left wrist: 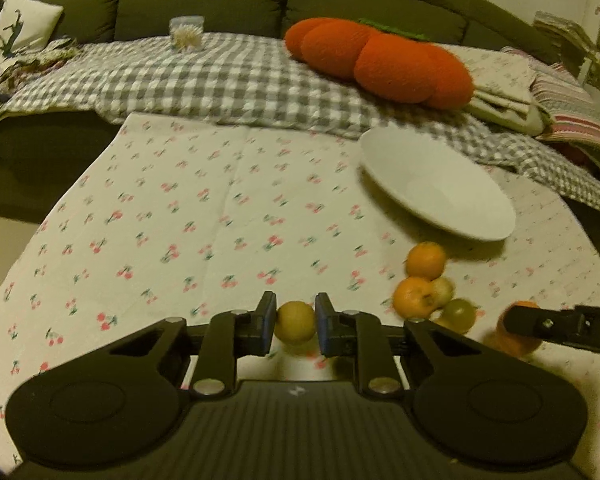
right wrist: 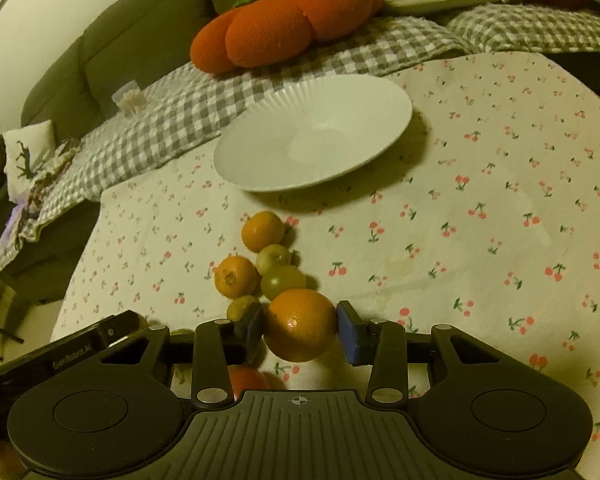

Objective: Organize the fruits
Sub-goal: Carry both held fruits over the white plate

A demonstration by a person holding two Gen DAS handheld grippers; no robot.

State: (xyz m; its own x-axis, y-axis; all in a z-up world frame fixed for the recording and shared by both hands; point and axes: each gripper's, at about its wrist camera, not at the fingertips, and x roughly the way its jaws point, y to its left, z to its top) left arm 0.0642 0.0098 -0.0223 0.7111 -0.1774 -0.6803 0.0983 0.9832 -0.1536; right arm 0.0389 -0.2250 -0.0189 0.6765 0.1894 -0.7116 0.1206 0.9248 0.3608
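My left gripper point(left wrist: 295, 326) is shut on a small yellow-green fruit point(left wrist: 295, 322), held just above the cherry-print tablecloth. My right gripper point(right wrist: 300, 330) is shut on a large orange point(right wrist: 300, 325); it also shows in the left wrist view point(left wrist: 518, 334). A cluster of fruit lies ahead of the right gripper: two small oranges point(right wrist: 262, 231) point(right wrist: 236, 276) and several green fruits point(right wrist: 283, 281). In the left wrist view the cluster point(left wrist: 426, 280) is to the right. An empty white ribbed plate point(right wrist: 260, 152) stands beyond the cluster, also in the left wrist view point(left wrist: 384, 156).
A red fruit point(right wrist: 248, 382) lies under the right gripper. The table wears a cherry-print cloth point(left wrist: 180, 208). Behind it is a sofa with a checked blanket point(left wrist: 204, 76), an orange pumpkin cushion point(left wrist: 380, 60), folded cloths point(left wrist: 560, 108) and a small jar point(left wrist: 187, 32).
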